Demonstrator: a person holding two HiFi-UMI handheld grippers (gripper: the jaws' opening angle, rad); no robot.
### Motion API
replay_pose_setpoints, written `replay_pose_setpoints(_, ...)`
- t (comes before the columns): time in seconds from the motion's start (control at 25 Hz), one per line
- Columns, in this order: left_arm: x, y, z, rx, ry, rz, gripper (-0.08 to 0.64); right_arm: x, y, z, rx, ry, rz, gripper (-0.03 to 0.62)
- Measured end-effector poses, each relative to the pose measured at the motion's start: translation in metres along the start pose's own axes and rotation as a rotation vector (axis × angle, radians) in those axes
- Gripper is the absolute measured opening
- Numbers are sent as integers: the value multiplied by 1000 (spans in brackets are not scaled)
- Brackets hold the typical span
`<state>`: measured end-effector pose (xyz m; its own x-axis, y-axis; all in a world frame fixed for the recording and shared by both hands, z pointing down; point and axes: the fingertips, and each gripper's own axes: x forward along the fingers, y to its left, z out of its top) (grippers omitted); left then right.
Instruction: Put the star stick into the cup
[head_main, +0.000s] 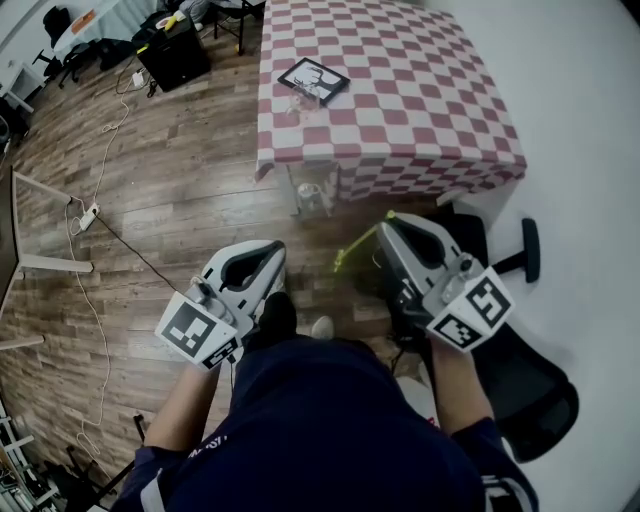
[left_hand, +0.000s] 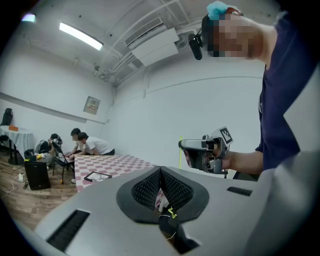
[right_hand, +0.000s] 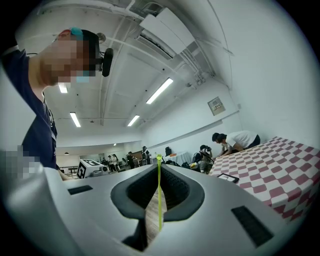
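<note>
My right gripper (head_main: 384, 228) is shut on the star stick (head_main: 352, 253), a thin yellow-green rod that sticks out past the jaws toward the left. In the right gripper view the star stick (right_hand: 159, 197) runs up between the closed jaws, with a small blob at its tip. My left gripper (head_main: 276, 252) is held low beside it with its jaws together; a tiny yellow-green scrap (left_hand: 171, 212) shows deep in its throat. The left gripper view catches the right gripper (left_hand: 186, 148) with the stick upright. A small clear object (head_main: 299, 100), possibly the cup, stands by a black tray (head_main: 314, 79) on the checkered table (head_main: 400, 90).
Both grippers hover over wooden floor (head_main: 150, 200), short of the table. A black office chair (head_main: 525, 375) is at my right. A small white object (head_main: 312, 196) sits on the floor at the table's near edge. Cables (head_main: 95, 215) cross the floor at left. People (left_hand: 92, 145) sit at the table's far end.
</note>
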<state>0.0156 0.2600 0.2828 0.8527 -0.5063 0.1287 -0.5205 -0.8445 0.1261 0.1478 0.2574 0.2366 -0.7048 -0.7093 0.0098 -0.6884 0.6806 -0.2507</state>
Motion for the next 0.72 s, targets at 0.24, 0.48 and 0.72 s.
replay_pose_setpoints(0.24,24,55,-6,-36,-1,-29,31,41,-38,-7,12,29,-50,28)
replay_pose_setpoints(0.48,43,141,-11,-68,22,-61,31,117,-84,-11,55,49,-119,27)
replay_pose_setpoints(0.72,56,225,-13,-95,41,-98,29,192,-118,-10,61,72,-179,28)
